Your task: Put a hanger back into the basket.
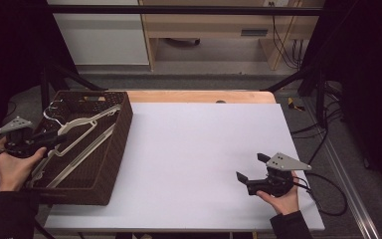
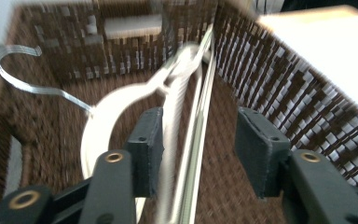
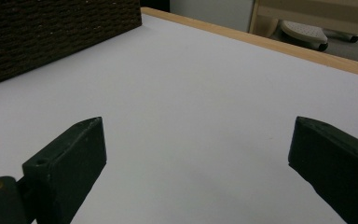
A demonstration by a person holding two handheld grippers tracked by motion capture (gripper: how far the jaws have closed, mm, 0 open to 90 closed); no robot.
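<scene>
Setting: white table top (image 1: 199,159) with a pale wooden strip along its far edge; a person stands at the near side holding a black two-jaw gripper in each hand.

Basket: dark brown woven rectangular basket (image 1: 122,137) at the table's left end, its long side running from near to far.

Hangers: white plastic clothes hangers (image 1: 82,130) with metal hooks lie piled inside the basket. Their long bars run along the basket's length, tilted slightly, with the hooks towards the far left corner. In the left gripper view one curved shoulder (image 2: 103,108) and straight bars (image 2: 196,135) show, blurred.

Left gripper: left gripper (image 1: 54,139) reaches over the basket's left rim, pointing right across the hangers. Its jaws stand partly open, and in the left gripper view a white bar passes up between them, close against the left pad (image 2: 145,149). It looks to be straddled but not pinched; I cannot tell whether the pad touches it.

Right gripper: right gripper (image 1: 251,168) sits low over bare table near the right front, well apart from the basket. Jaws wide open, nothing between them. In its own view the basket's woven wall (image 3: 51,32) shows at far upper left.

Key relation: hangers lie directly under and ahead of the left gripper, their bars running along its line of sight. The left hand is much the nearer, and likely the one to close on a bar and lift.
</scene>
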